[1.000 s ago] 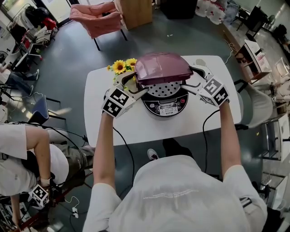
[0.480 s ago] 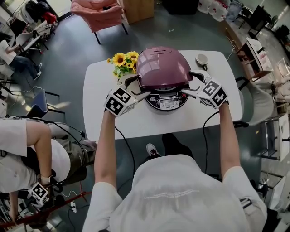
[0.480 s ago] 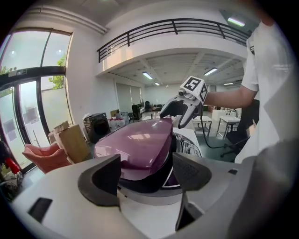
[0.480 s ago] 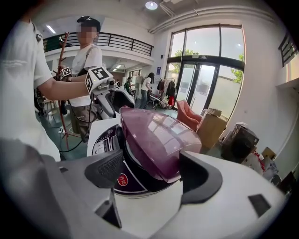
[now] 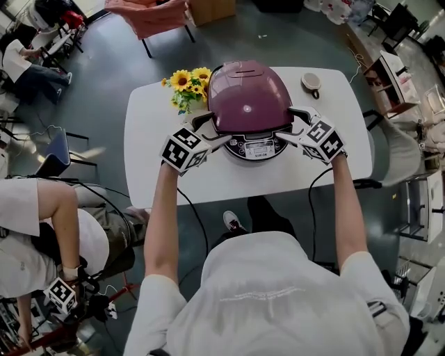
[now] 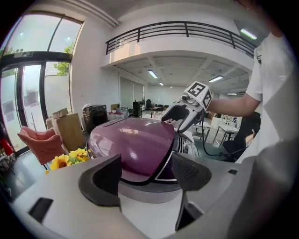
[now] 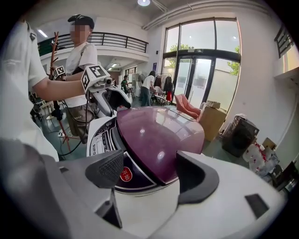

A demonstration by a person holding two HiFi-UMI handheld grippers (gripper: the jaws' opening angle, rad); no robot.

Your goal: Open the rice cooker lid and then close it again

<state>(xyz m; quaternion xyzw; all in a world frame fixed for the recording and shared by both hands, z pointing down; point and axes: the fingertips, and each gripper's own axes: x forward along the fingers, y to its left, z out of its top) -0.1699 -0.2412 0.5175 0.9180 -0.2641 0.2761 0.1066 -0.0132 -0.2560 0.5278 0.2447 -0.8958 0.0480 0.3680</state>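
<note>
Closing step: lid point(image 5: 249, 97) appears down on rice cooker point(image 5: 256, 148).
My left claw point(image 5: 208, 131) and right claw point(image 5: 292, 125) flank it, jaws apart; next move probably a press to latch.

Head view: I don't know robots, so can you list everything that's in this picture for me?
table: one, white, centre of the floor
rice cooker: one, purple lid down on a white body, middle of the table
sunflowers: one bunch, yellow, on the table at the cooker's far left
small round item: one, beige, far right of the table; too small to identify
chair: one, pink, on the floor beyond the table
seated person: one, white top, left of the table
left claw: one, grey with black pads, jaws apart at the cooker's left side
right claw: one, same colours, jaws apart at the cooker's right side
</note>
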